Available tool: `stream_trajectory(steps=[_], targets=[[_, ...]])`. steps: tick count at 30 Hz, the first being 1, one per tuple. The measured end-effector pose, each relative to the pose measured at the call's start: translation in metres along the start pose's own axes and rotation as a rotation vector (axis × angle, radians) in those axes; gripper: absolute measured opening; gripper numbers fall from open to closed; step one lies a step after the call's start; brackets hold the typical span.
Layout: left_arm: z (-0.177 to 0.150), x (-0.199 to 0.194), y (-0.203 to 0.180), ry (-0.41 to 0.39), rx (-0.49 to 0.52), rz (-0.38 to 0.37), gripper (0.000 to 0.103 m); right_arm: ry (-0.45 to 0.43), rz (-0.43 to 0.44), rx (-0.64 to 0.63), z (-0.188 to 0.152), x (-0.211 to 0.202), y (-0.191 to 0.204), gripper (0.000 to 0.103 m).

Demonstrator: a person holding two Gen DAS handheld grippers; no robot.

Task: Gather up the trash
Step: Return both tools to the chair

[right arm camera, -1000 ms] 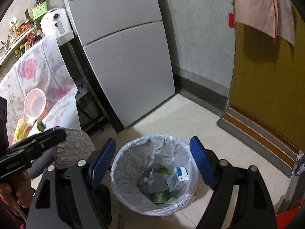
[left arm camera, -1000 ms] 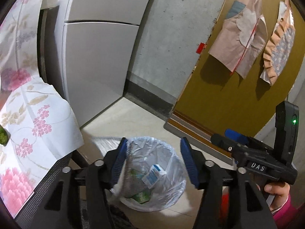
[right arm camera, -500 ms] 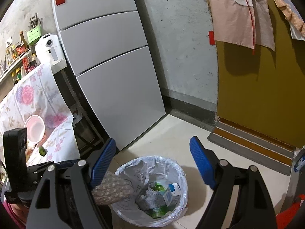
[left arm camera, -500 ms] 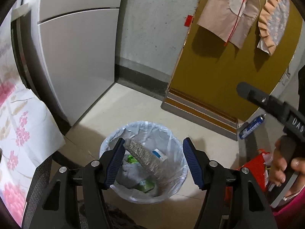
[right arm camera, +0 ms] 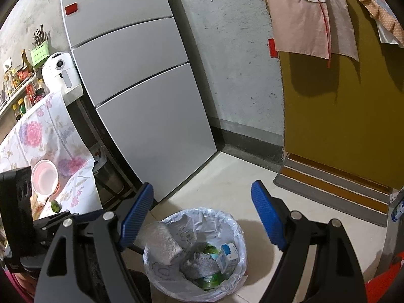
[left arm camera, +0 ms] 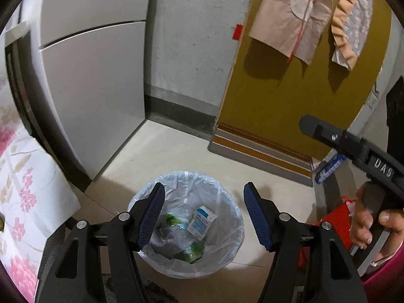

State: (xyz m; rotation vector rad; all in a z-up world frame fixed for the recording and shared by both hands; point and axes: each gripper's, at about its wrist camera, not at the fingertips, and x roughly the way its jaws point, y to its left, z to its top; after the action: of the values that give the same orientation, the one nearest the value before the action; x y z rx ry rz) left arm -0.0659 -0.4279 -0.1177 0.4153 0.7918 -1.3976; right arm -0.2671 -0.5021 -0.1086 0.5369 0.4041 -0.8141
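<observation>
**Nothing in either gripper over the bin**

Plainly, the trash sat in the lined bin (left arm camera: pixel 185 224) on the floor: a grey crumpled wad (left arm camera: pixel 171 240), a small blue-and-white carton (left arm camera: pixel 203 219) and green wrappers (right arm camera: pixel 209 250). All of it looked light and soft; the carton seemed best pinched across its flat sides. Above the bin, the left gripper (left arm camera: pixel 203 214) stood spread and empty. The right gripper (right arm camera: pixel 202 217) gaped too, holding nothing. Beside the bin rose the fridge (right arm camera: pixel 141 96). What lay beneath the wad stayed hidden.
</observation>
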Motion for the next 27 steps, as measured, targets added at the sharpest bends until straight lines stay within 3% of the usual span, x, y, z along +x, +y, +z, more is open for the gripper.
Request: stream_trajectory(steps=[6,11,20,23,27], targets=[[-0.009,-0.036,0.030,-0.061,-0.063,0.104,0.066,0.010,0.048,-0.058,0.000,0.002,0.031,0.078],[-0.030,-0.081,0.066,-0.118,-0.138,0.242,0.066,0.010,0.122,-0.128,0.002,0.001,0.071,0.078],[-0.085,-0.164,0.124,-0.186,-0.319,0.440,0.067,0.030,0.319,-0.294,-0.003,0.002,0.181,0.074],[-0.108,-0.193,0.142,-0.195,-0.375,0.525,0.068,0.071,0.390,-0.359,-0.014,0.007,0.225,0.064],[-0.135,-0.225,0.163,-0.207,-0.456,0.598,0.068,0.133,0.459,-0.422,-0.030,0.016,0.271,0.042]])
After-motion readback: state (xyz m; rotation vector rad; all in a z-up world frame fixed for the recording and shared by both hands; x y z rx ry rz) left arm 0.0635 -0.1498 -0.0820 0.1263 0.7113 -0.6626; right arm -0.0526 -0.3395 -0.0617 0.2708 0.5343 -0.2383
